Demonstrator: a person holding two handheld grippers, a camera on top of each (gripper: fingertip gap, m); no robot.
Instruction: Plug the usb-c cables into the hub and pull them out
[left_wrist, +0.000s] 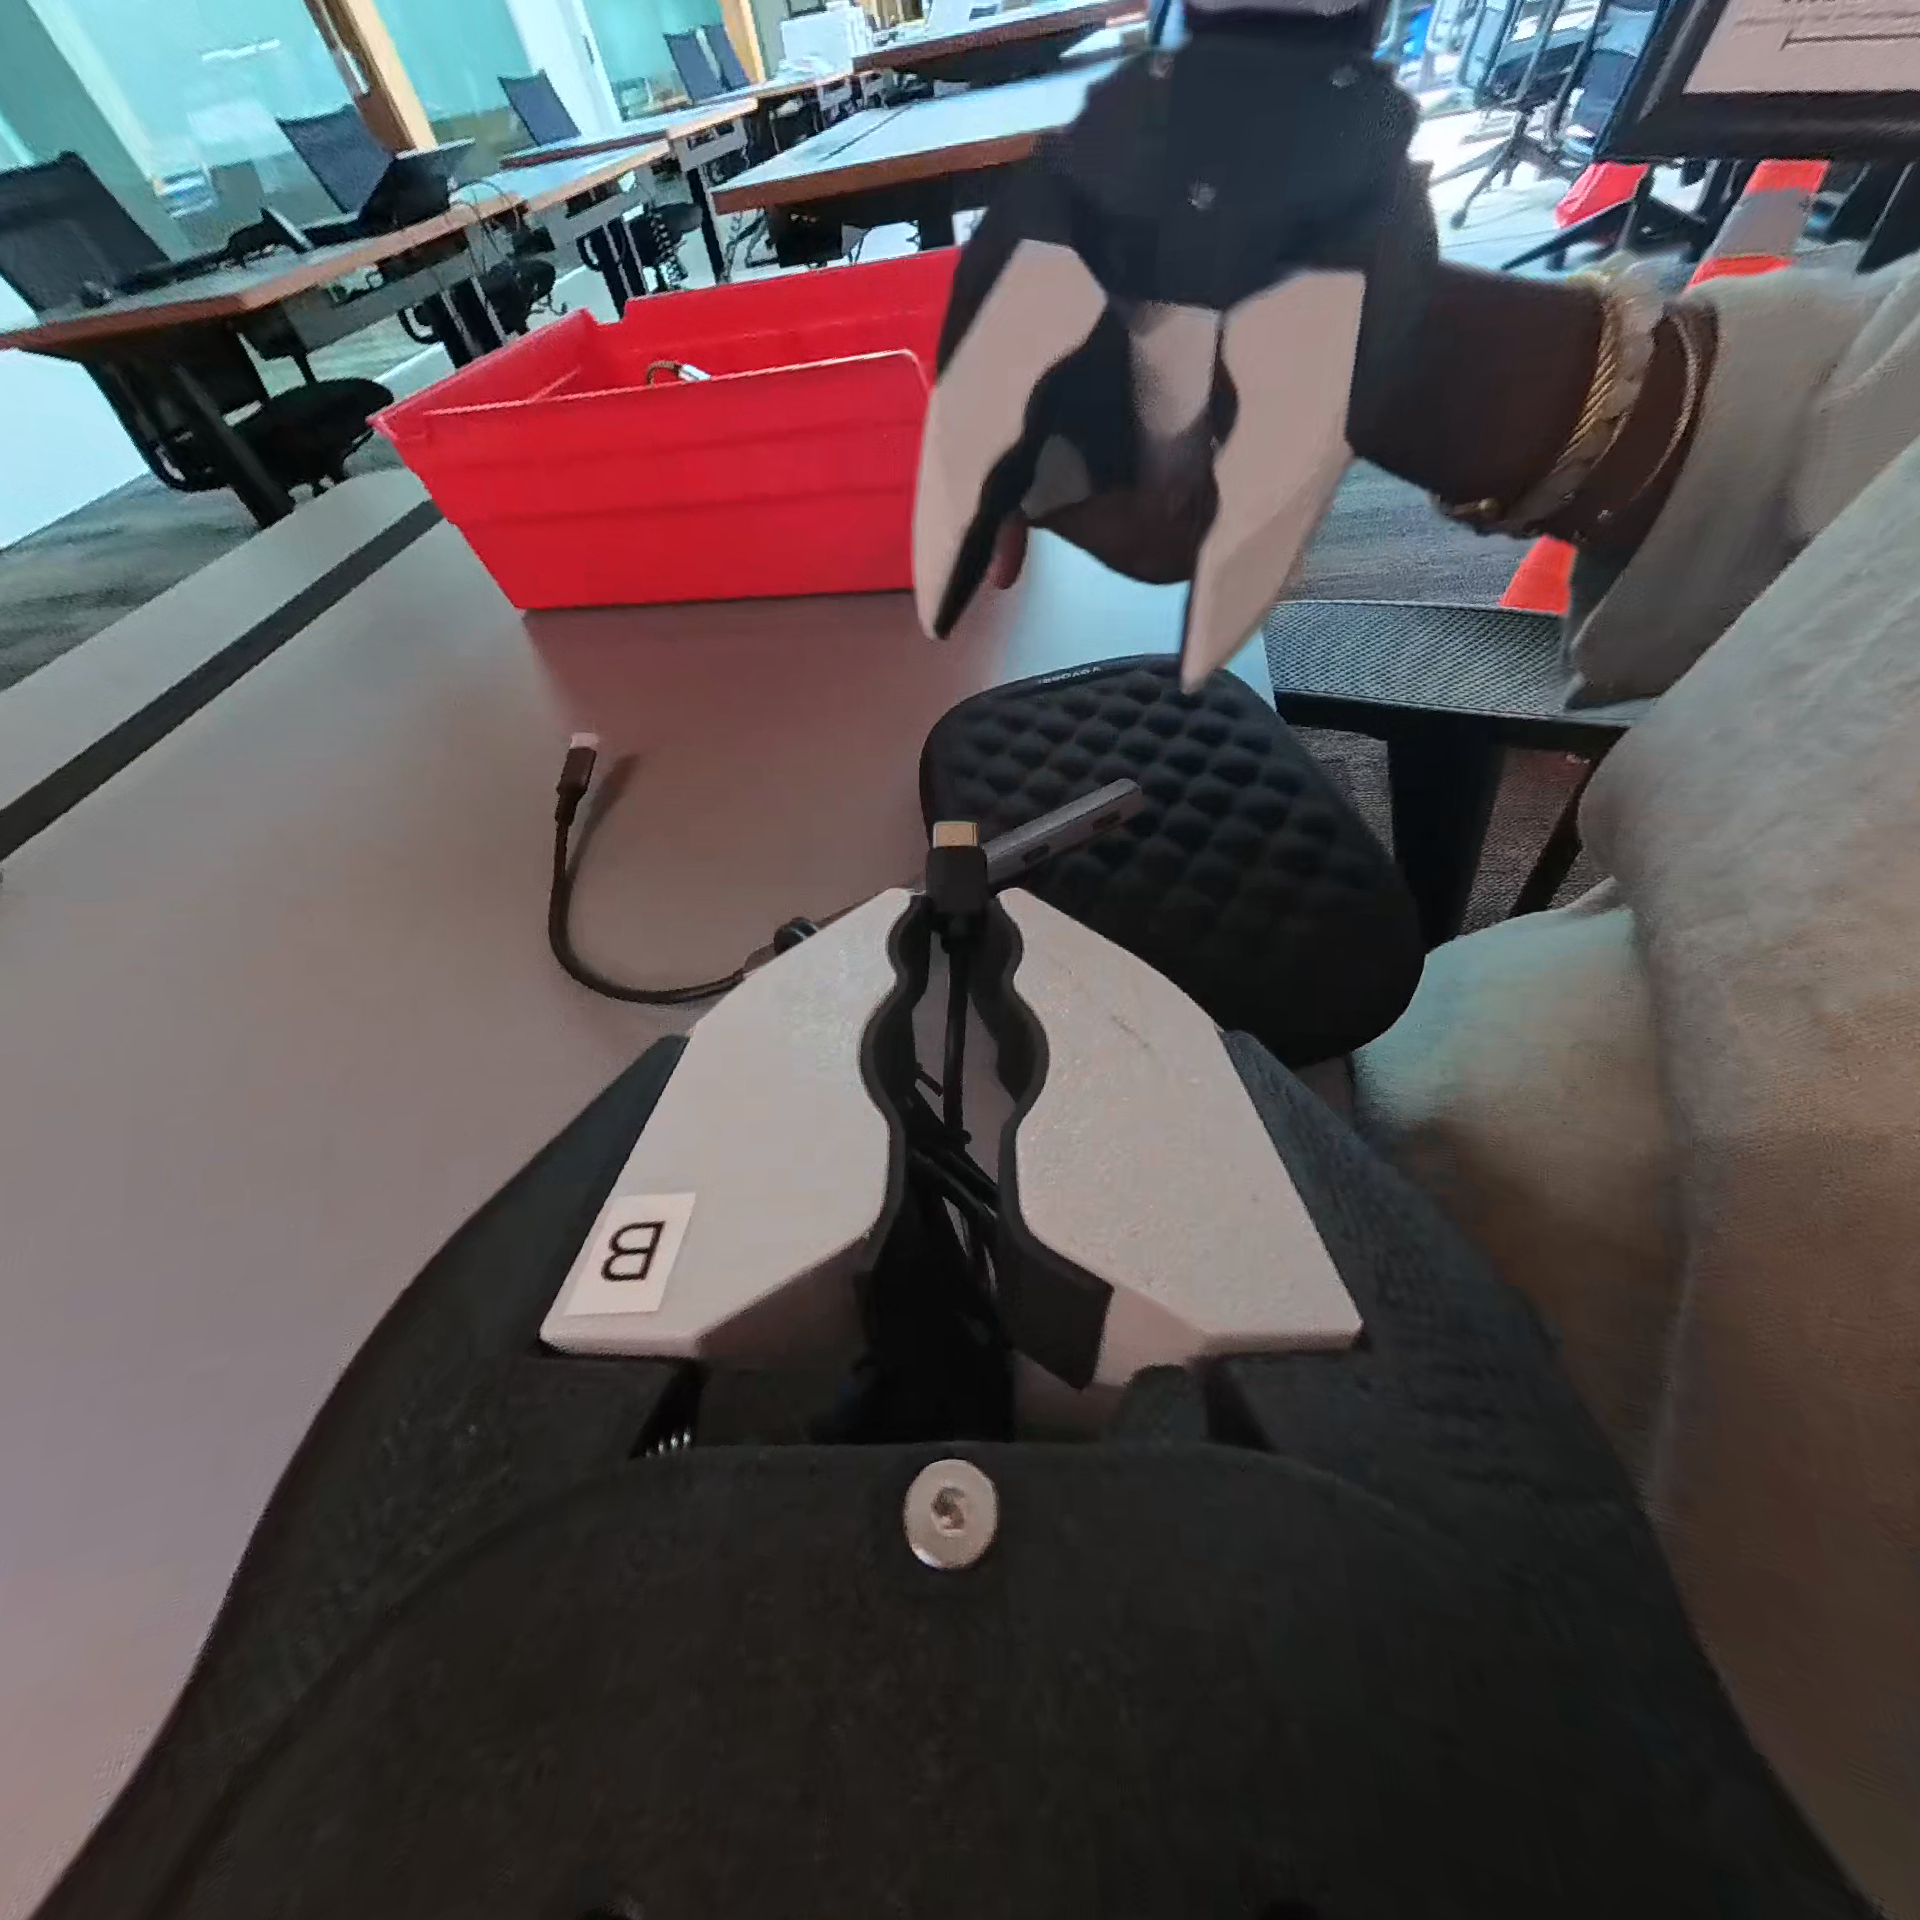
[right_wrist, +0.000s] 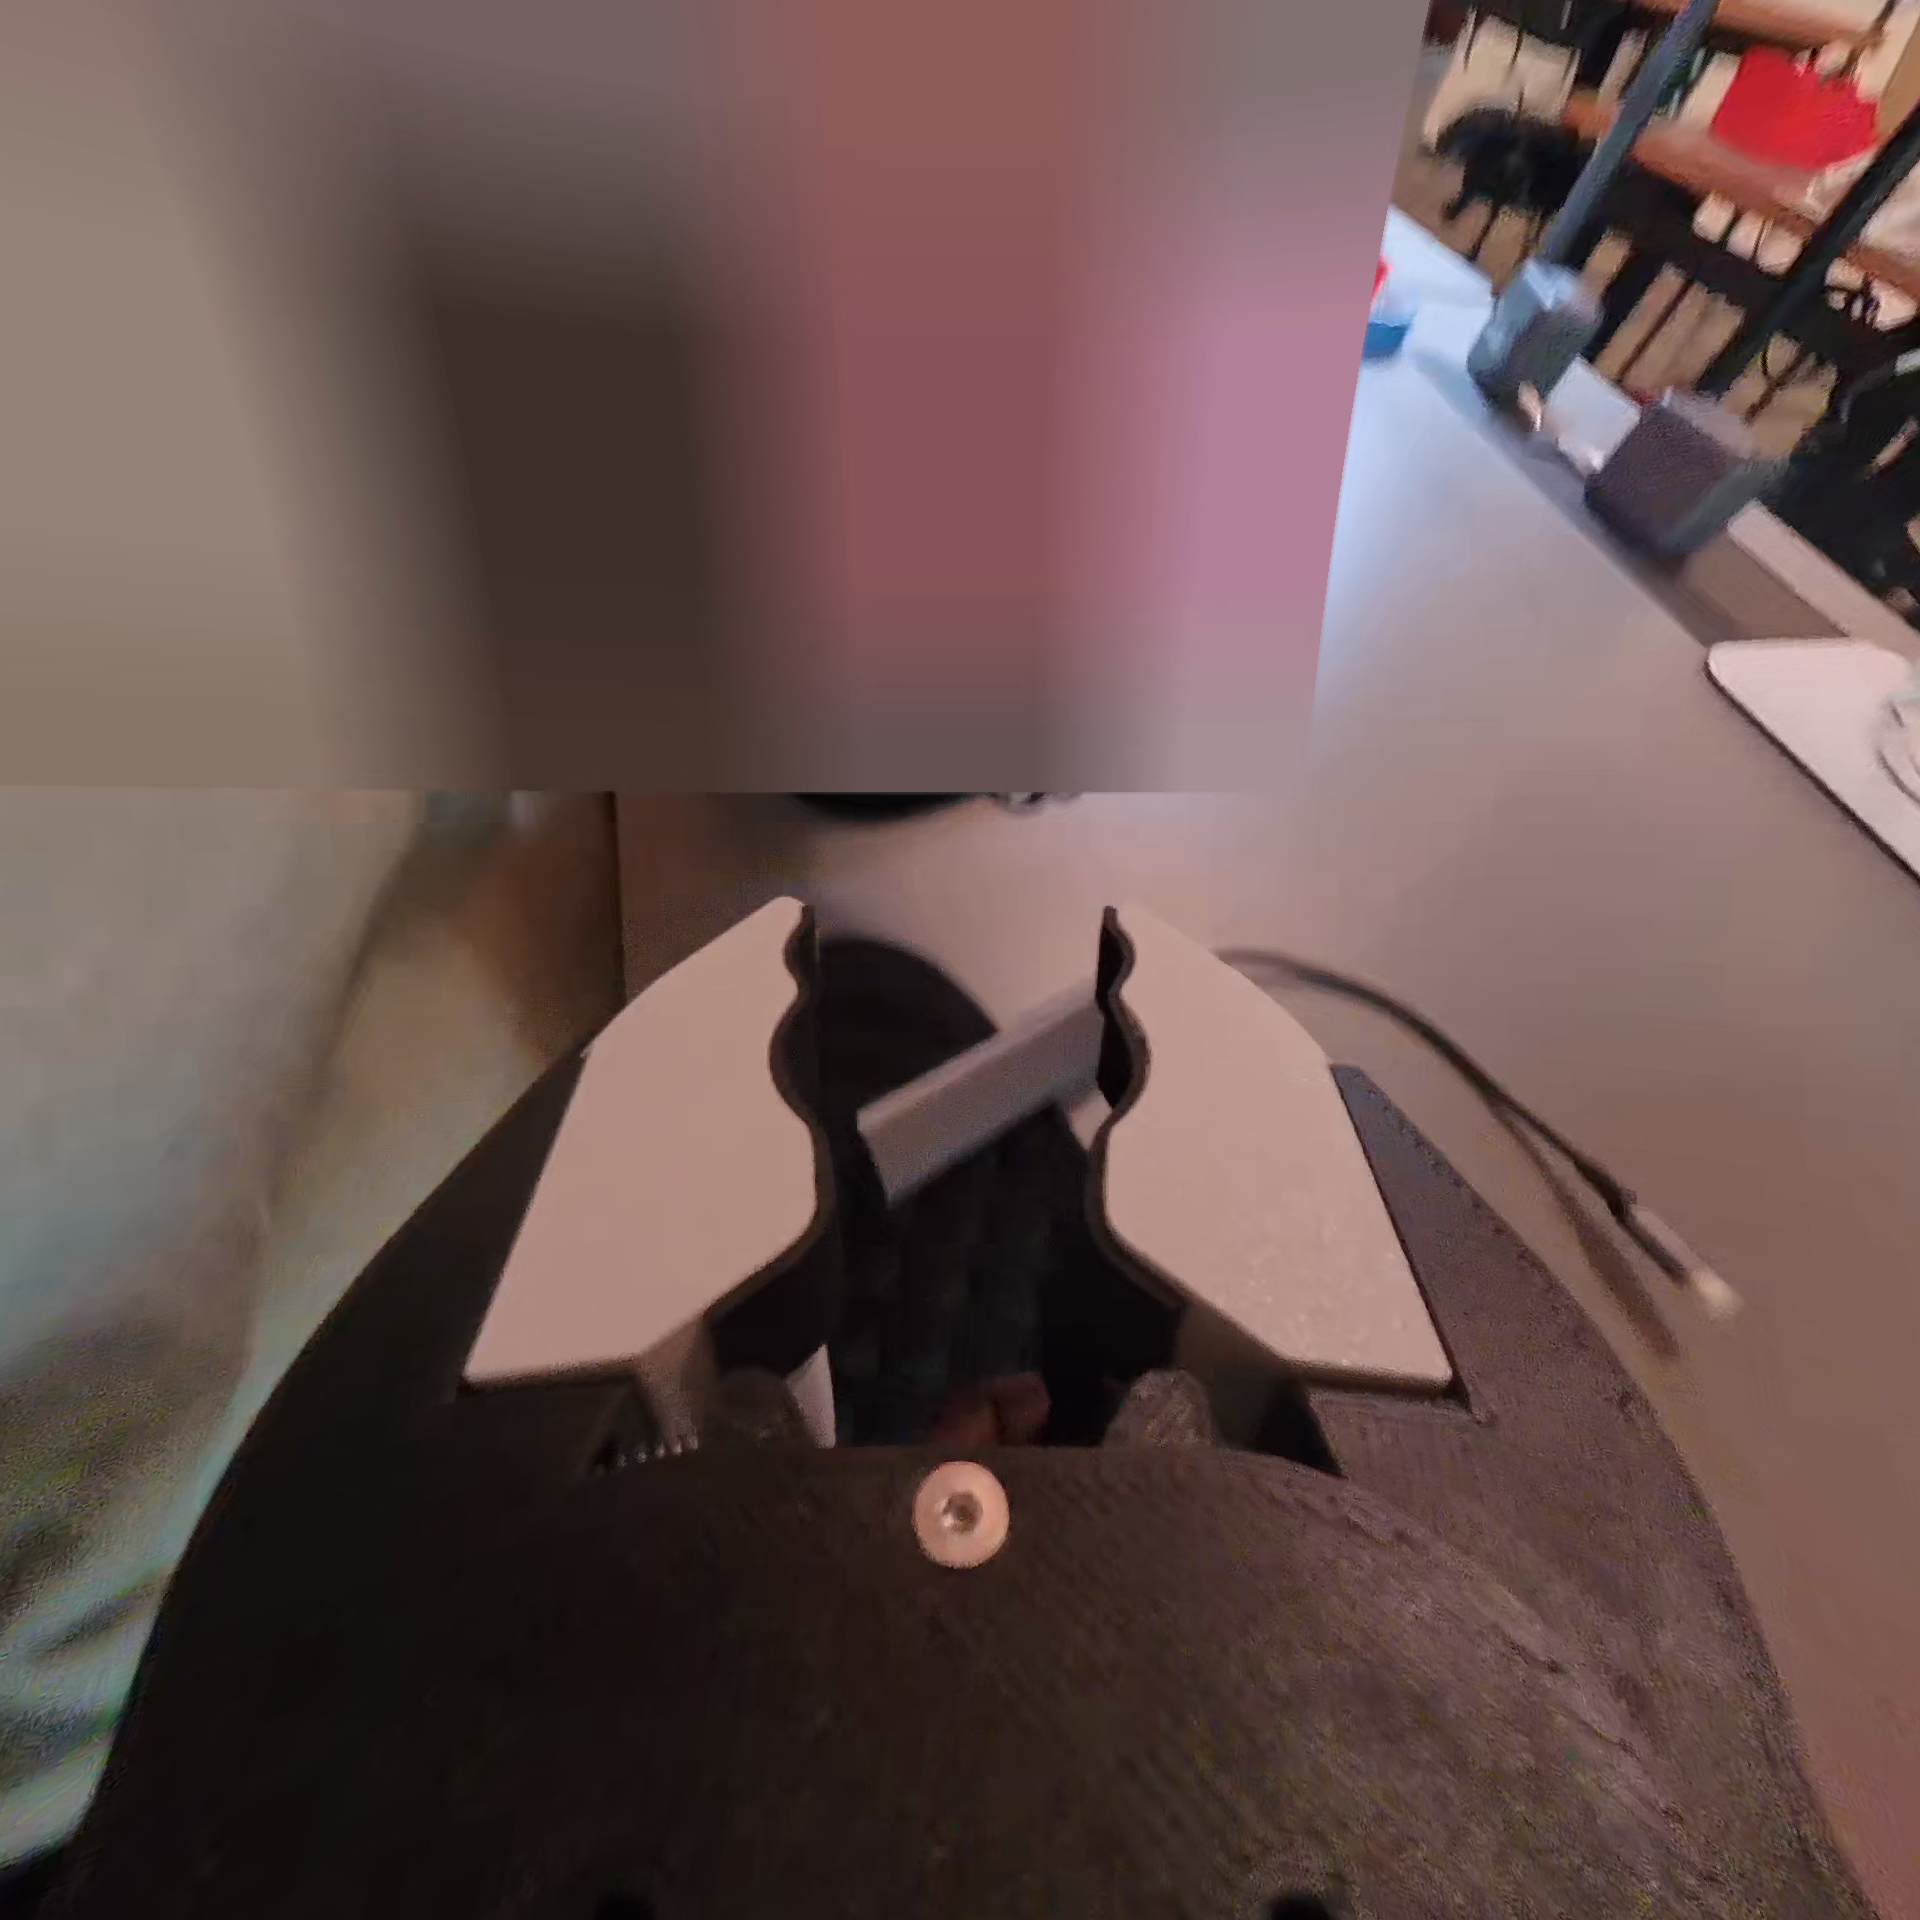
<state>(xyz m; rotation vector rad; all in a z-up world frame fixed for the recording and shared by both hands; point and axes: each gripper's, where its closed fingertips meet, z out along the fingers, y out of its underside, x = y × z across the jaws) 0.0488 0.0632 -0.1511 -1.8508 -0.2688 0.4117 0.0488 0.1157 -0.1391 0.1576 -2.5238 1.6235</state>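
A black usb-c plug is pinched between the fingers of the left gripper, its metal tip standing just proud of them and its lead trailing back through the gap. Just beyond that tip the grey hub is seen, lying across a black quilted cushion at the bench edge; the plug is close to the hub's side but is not yet seated. In the right wrist view the right gripper is shown with its fingers well apart, and the hub lies slantwise in the space between them, one end tucked behind the right-hand finger; whether that finger is touching it cannot be told, the picture being smeared. A second cable is left loose on the bench, its plug free, well apart from the hub. So nothing is plugged in as yet: the first insertion looks to be in hand, with the second cable and both pull-outs left to do. The hub's ports are hard to make out, and much of the right view is masked. Behind stands a red bin.
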